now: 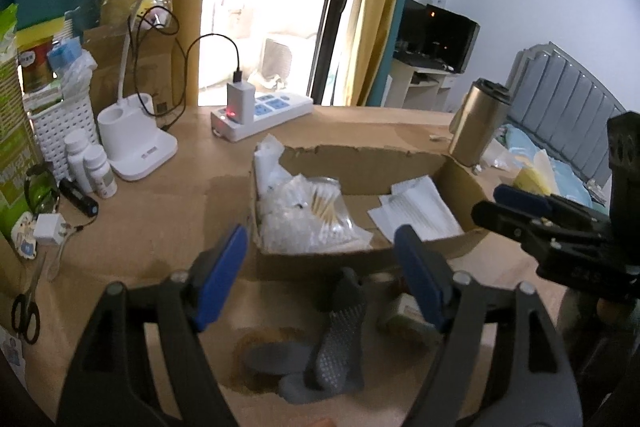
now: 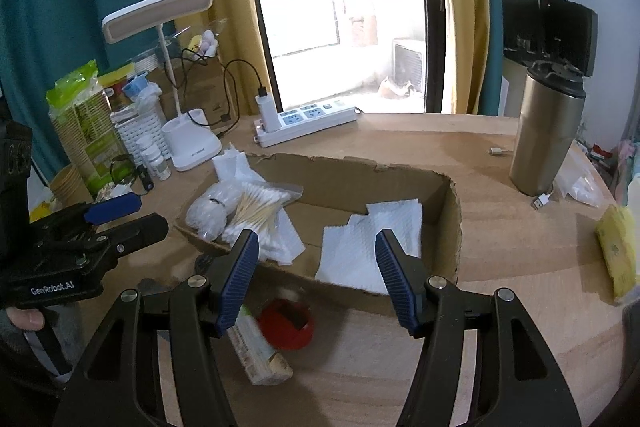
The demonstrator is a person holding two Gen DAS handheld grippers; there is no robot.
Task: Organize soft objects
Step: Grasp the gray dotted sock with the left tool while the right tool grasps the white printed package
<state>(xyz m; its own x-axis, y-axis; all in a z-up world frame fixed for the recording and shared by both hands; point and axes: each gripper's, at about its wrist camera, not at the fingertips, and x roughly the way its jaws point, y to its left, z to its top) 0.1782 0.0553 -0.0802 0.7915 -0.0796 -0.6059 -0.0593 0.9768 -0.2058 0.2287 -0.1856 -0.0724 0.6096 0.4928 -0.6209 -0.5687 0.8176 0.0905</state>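
Note:
An open cardboard box (image 1: pixel 362 151) (image 2: pixel 453 223) sits mid-table. Inside it lie a bag of cotton swabs (image 1: pixel 326 213) (image 2: pixel 260 209), a bag of cotton balls (image 2: pixel 206 211) and white paper towels (image 1: pixel 418 213) (image 2: pixel 372 243). In front of the box a grey mesh sock (image 1: pixel 340 341) lies crumpled on the table, below and behind my left gripper (image 1: pixel 322 273). That gripper is open and its pads touch nothing. My right gripper (image 2: pixel 318 273) is open too, hovering at the box's near wall, empty. Each gripper shows at the side of the other's view (image 1: pixel 520 215) (image 2: pixel 112 221).
A red round item (image 2: pixel 286 323) and a small carton (image 2: pixel 260 355) lie in front of the box. Also on the table are a steel tumbler (image 2: pixel 548 131), a yellow pack (image 2: pixel 618 247), a power strip (image 1: pixel 262 113), a white lamp base (image 1: pixel 136 143), bottles (image 1: pixel 94 165) and scissors (image 1: pixel 26 315).

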